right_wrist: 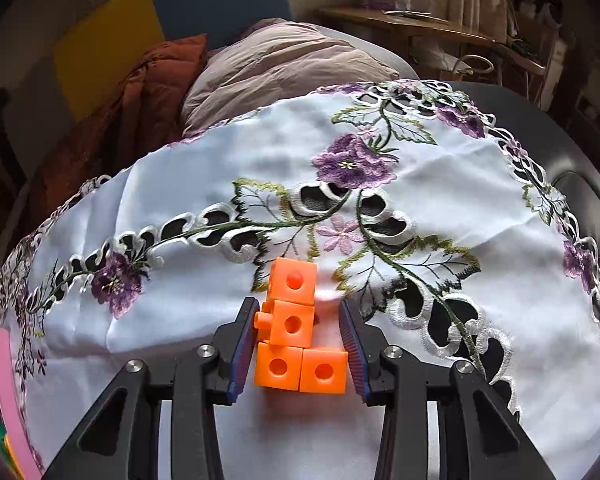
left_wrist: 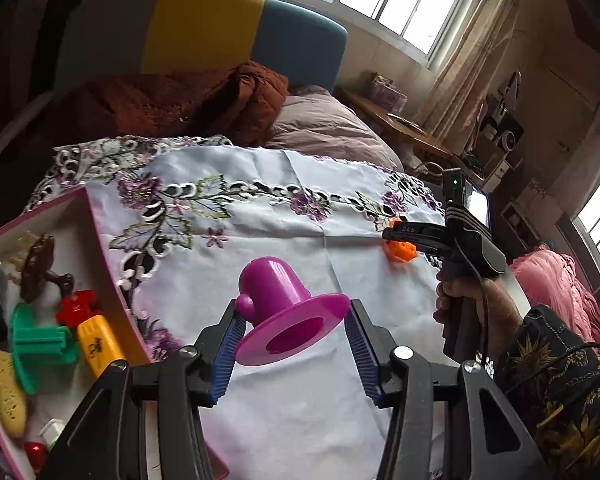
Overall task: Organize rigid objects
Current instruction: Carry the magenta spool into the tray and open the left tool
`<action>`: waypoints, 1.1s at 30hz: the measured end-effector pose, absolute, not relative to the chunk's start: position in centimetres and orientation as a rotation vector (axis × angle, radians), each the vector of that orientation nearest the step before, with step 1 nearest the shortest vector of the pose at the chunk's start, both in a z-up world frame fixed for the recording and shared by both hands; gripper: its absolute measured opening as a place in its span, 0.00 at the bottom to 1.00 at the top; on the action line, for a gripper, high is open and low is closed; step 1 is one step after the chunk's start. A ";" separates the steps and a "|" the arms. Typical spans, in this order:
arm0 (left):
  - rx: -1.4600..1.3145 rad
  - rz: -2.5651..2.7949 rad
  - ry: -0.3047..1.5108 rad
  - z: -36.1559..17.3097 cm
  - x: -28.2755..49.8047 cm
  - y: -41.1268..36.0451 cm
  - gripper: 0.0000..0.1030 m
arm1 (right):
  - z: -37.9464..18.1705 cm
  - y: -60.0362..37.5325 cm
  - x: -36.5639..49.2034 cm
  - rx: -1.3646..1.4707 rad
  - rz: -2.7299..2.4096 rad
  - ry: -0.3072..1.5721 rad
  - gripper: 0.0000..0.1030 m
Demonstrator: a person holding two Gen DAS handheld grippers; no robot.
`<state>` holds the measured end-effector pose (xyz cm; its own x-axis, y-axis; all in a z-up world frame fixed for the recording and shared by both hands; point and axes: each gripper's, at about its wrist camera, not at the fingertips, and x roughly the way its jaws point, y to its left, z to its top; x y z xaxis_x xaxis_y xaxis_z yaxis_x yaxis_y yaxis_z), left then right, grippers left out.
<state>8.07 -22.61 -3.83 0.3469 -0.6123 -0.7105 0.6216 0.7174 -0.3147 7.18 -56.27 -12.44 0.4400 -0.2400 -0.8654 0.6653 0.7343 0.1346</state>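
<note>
Blue-padded jaws of the left gripper [left_wrist: 294,330] clamp a glossy magenta hat-shaped toy [left_wrist: 284,312] by its brim, with the pink-rimmed box [left_wrist: 100,248] of sorted toys at nine o'clock. Bare embroidered cloth [left_wrist: 284,200] lies ahead on the counter. At three o'clock, the right gripper [right_wrist: 300,344] stands parted around linked orange cubes [right_wrist: 296,328] without squeezing them.
</note>
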 end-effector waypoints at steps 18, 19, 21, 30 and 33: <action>0.009 -0.609 0.863 -2.7 6.6 -14.5 0.50 | -11.6 -45.9 8.5 0.289 -0.333 1.105 0.40; 0.007 -0.604 0.860 -2.6 6.4 -14.1 0.50 | -11.6 -45.3 8.5 0.278 -0.318 1.113 0.40; 0.004 -0.596 0.856 -2.6 6.3 -13.6 0.50 | -11.7 -44.0 8.4 0.260 -0.287 1.125 0.40; -0.035 -0.554 0.860 -3.0 5.9 -10.2 0.50 | -12.6 -42.8 7.7 0.236 -0.243 1.122 0.41; -0.073 -0.537 0.874 -3.3 5.9 -8.4 0.50 | -12.7 -42.9 7.4 0.244 -0.226 1.121 0.42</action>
<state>5.95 -8.41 -3.28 0.5191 -0.4763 -0.7097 0.4181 0.8657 -0.2752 7.45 -42.94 -12.72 0.4176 -0.0559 -0.9069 0.2997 0.9507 0.0795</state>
